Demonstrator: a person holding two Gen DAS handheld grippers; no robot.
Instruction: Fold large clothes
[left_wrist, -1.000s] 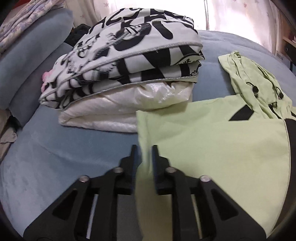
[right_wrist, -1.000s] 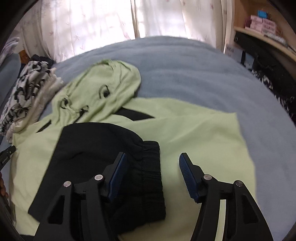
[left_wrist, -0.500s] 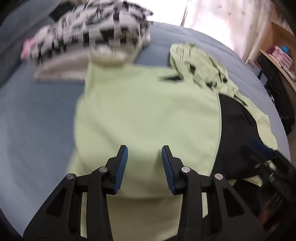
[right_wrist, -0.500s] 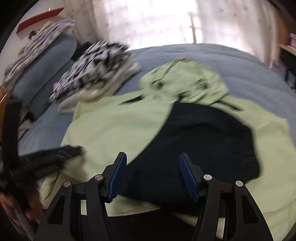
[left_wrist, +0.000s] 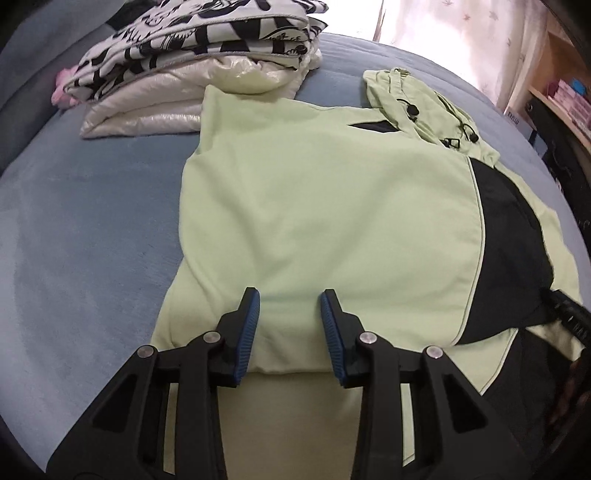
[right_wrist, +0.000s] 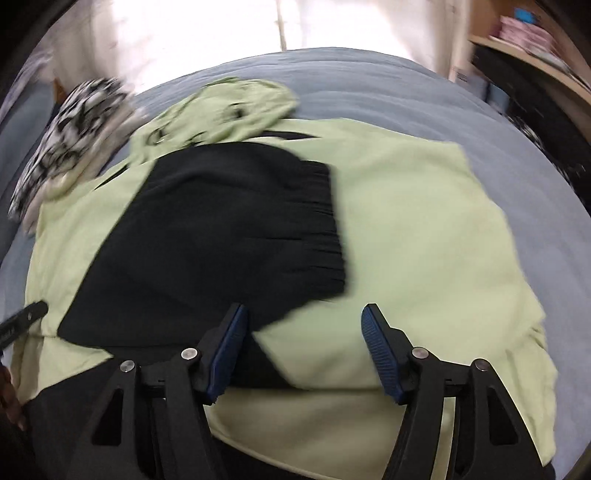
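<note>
Lime-and-black hoodie (left_wrist: 332, 206) lies half-folded on bed.

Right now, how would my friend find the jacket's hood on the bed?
Start at the blue bed and find the light green jacket spread flat. At its far end, right of the folded black-and-white pile, lies the crumpled hood, the only part with black drawcord toggles.

A bed (left_wrist: 92, 221) with a soft blue cover carries everything here. Spread flat on it lies a pale green hooded jacket (left_wrist: 332, 221) with black panels, one black sleeve (right_wrist: 229, 236) folded across its body. The jacket's hood (left_wrist: 413, 99) lies crumpled on the cover at the far end. Just beyond the jacket's far left corner sits a stack of folded clothes (left_wrist: 192, 66), a black-and-white patterned piece on top of a shiny cream one, touching the jacket's edge.
</note>
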